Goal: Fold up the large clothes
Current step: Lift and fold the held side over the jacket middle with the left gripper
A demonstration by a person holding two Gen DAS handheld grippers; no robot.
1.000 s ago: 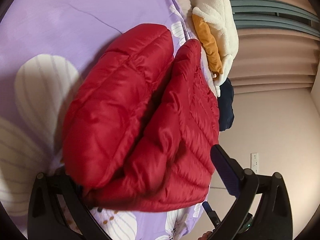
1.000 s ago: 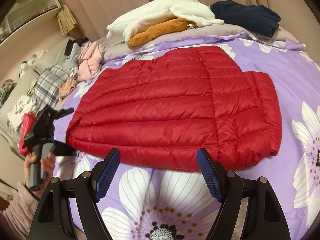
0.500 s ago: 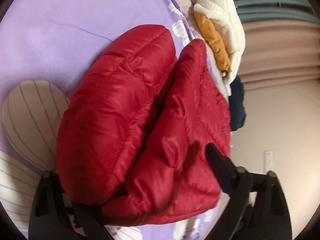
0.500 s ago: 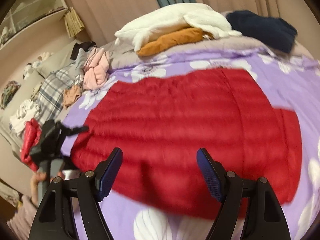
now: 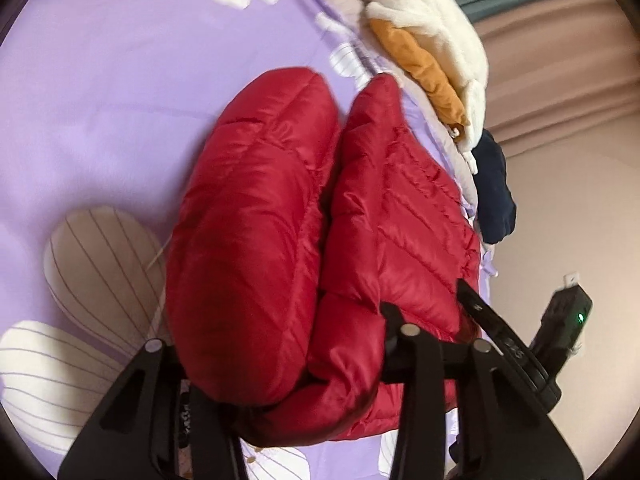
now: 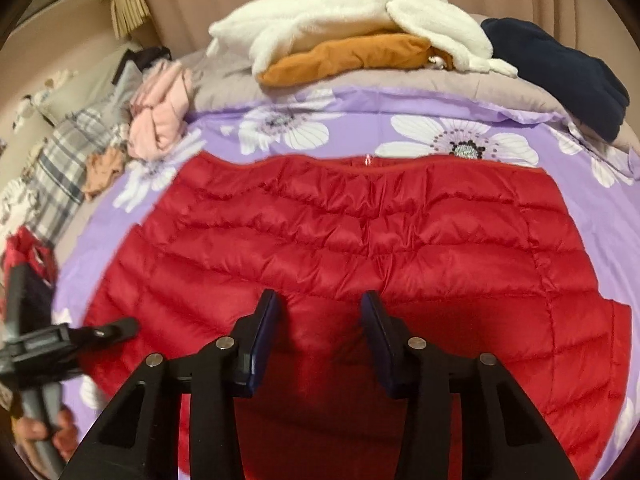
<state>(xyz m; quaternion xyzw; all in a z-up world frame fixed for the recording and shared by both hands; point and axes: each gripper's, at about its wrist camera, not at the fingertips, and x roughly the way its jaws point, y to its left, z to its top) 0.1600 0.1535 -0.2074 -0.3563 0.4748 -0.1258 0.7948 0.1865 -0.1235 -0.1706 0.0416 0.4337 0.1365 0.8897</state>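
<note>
A red puffer jacket (image 6: 360,240) lies spread on the purple flowered bedspread (image 6: 352,120). In the left wrist view the jacket (image 5: 280,220) bulges between my left gripper's jaws (image 5: 292,368), which are closed on its near edge. My right gripper (image 6: 316,336) stands over the jacket's near edge, jaws partly closed around a fold of the red fabric. The right gripper also shows in the left wrist view (image 5: 500,332), and the left gripper in the right wrist view (image 6: 100,332) at the jacket's left edge.
A white fleece (image 6: 352,20), an orange garment (image 6: 348,56) and a navy garment (image 6: 560,68) are piled at the back of the bed. Pink clothes (image 6: 160,120) and plaid fabric (image 6: 68,160) lie at the left. A wall socket (image 5: 570,279) shows at right.
Both grippers have moved in onto the jacket's near edge and narrowed their jaws on the fabric. The right gripper went from wide open over the bedspread to pinching the jacket.
</note>
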